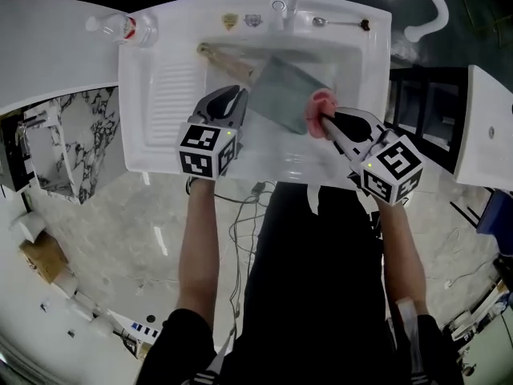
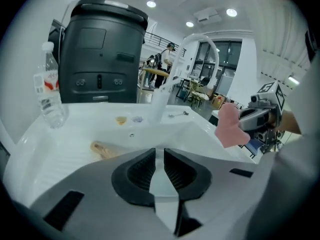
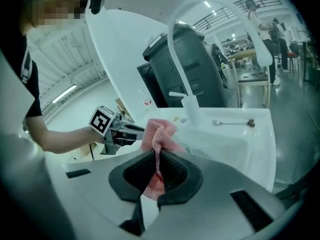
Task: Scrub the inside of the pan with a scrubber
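While the left gripper [image 1: 235, 99] is clenched empty, the right gripper [image 1: 330, 123] grasps the scrubber [image 1: 318, 109] beside the pan [image 1: 280, 95] in the sink [image 1: 160, 135].

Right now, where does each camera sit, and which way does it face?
Head view: on the head, facing steeply down at sink and pan; forearms, left gripper, right gripper show.
Left gripper view: on left gripper, facing across the sink toward the faucet; its shut jaws show.
Right gripper view: on right gripper, facing the faucet; jaws clamp the scrubber.
Both gripper views share the faucet.
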